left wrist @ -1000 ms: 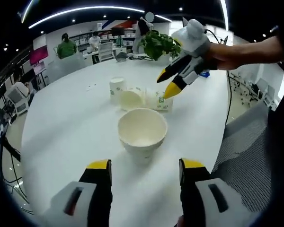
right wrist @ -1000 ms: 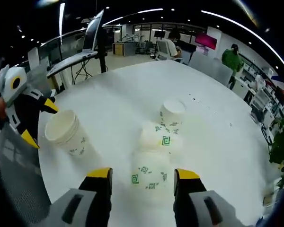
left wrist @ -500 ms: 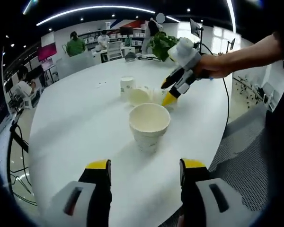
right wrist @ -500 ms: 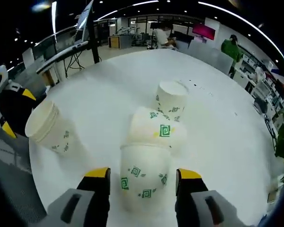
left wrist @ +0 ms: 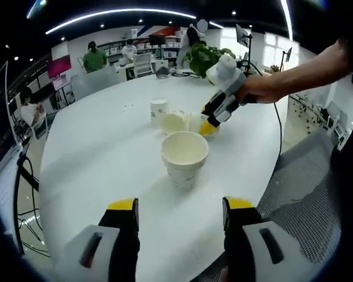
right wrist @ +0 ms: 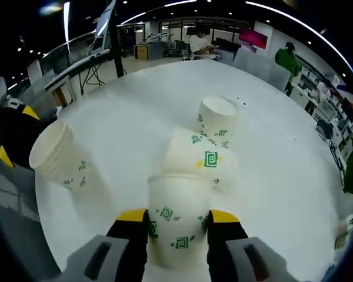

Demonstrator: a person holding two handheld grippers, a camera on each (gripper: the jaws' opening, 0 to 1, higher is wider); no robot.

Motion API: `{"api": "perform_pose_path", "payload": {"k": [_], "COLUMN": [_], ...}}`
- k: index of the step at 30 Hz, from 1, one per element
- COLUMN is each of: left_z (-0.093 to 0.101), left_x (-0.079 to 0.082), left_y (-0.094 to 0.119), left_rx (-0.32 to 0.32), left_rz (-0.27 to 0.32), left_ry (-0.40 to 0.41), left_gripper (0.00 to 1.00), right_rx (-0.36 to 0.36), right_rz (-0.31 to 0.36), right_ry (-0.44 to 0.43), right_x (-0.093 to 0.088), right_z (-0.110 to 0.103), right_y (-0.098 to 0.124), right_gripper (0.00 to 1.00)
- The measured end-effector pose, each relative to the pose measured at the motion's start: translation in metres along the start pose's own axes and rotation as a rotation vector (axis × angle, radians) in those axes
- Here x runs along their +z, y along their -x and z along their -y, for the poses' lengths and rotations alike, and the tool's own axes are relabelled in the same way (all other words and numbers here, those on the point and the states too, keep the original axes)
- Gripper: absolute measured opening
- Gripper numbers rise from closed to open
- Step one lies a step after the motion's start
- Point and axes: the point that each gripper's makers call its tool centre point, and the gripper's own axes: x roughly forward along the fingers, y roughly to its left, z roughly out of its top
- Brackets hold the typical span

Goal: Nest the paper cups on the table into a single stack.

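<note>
Right gripper [right wrist: 176, 218] pinches the nearest inverted cup [right wrist: 179, 214], jaws pressed on its sides, cup axis upright. Two more cups sit just beyond, toward desk [right wrist: 135, 117] centre. Left gripper [left wrist: 177, 208] spread, upright open cup [left wrist: 184, 158] straight ahead, apart.

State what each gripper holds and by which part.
Right gripper: jaws closed on the side wall of the upside-down white paper cup with green squares. Left gripper: open, holding nothing.
</note>
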Motion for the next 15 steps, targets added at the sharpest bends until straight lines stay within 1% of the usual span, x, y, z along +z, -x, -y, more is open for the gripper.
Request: {"api": "perform_pose_path", "payload": {"k": [2, 4, 6, 8, 10, 11, 13, 15], "left_z": [0.001, 0.001, 0.003, 0.004, 0.006, 0.007, 0.007, 0.008], "left_x": [0.001, 0.001, 0.003, 0.004, 0.007, 0.009, 0.012, 0.015], "left_y": [-0.001, -0.001, -0.001, -0.002, -0.001, -0.001, -0.001, -0.001], "left_rx": [-0.010, -0.020, -0.031, -0.039, -0.049, -0.056, -0.067, -0.079], "left_rz": [0.003, 0.004, 0.008, 0.011, 0.018, 0.023, 0.033, 0.039], "left_ry": [-0.002, -0.012, -0.019, -0.023, -0.029, -0.031, -0.037, -0.045], "left_gripper": [0.55, 0.55, 0.55, 0.55, 0.55, 0.55, 0.55, 0.54], "right_rx": [-0.007, -0.015, -0.018, -0.021, -0.030, -0.037, -0.045, -0.054], "right_rz": [0.012, 0.025, 0.042, 0.054, 0.064, 0.071, 0.097, 0.112], "right_ry": [-0.008, -0.017, -0.020, -0.019, -0.018, -0.024, -0.033, -0.036], "right_x": [0.002, 0.007, 0.008, 0.009, 0.009, 0.009, 0.014, 0.015], "right_z": [0.000, 0.002, 0.002, 0.001, -0.002, -0.002, -0.005, -0.004], "right_y": [0.004, 0.004, 0.008, 0.009, 0.015, 0.012, 0.021, 0.020], "right_gripper": [0.38, 0.38, 0.38, 0.38, 0.38, 0.38, 0.38, 0.38]}}
